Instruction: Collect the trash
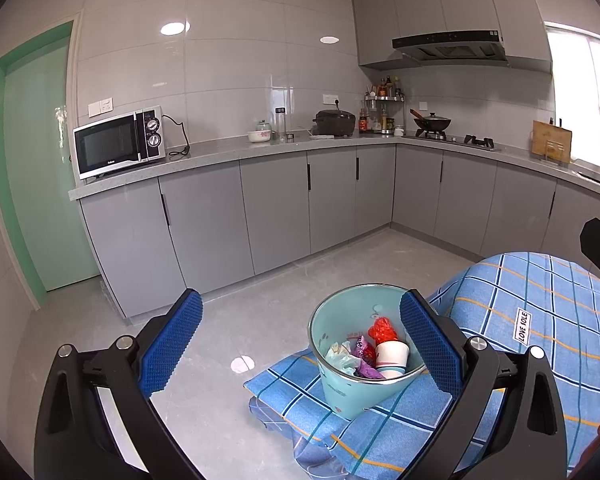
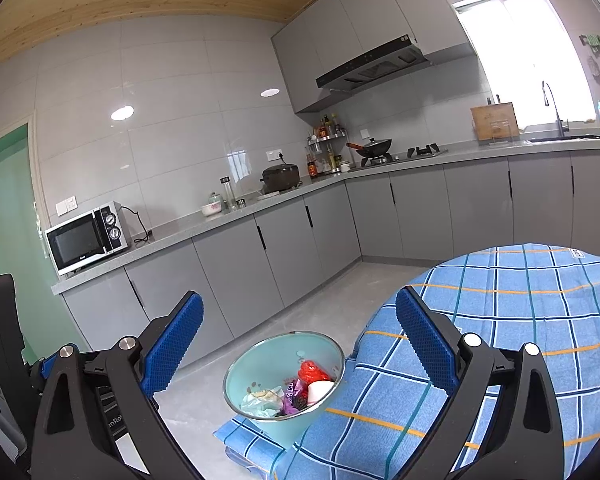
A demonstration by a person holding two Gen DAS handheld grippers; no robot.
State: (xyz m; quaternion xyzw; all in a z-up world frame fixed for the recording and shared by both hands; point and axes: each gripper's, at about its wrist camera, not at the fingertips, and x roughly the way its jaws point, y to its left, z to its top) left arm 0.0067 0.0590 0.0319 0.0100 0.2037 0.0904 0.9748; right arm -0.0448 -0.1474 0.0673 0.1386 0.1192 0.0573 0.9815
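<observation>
A kitchen is showing in both wrist views. A pale green trash bin [image 1: 342,384] is sitting on a low corner of blue plaid cloth [image 1: 540,320], just beside the taller cloth-covered table. Inside the bin are lying a white paper cup [image 1: 392,354], a red crumpled wrapper [image 1: 383,330], a purple wrapper [image 1: 364,354] and a pale crumpled bag [image 1: 340,356].

The left gripper [image 1: 300,344] is hanging above and in front of the bin, its jaws standing wide apart and holding nothing; its right-hand blue pad is overlapping the bin's rim in the picture. The right gripper [image 2: 299,346] is likewise spread wide and empty, with the bin showing between its fingers.

Only the right wrist view is showing the wooden ceiling [image 2: 140,8], the sink under the window [image 2: 568,138], and part of the left gripper's body at its left edge. Only the left wrist view is showing the full green door [image 1: 40,160] and the cloth's label.

Bare grey floor [image 1: 220,320] is lying open between the bin and the grey cabinets [image 1: 260,216]. The microwave [image 1: 118,142] is sitting well apart on the counter.
</observation>
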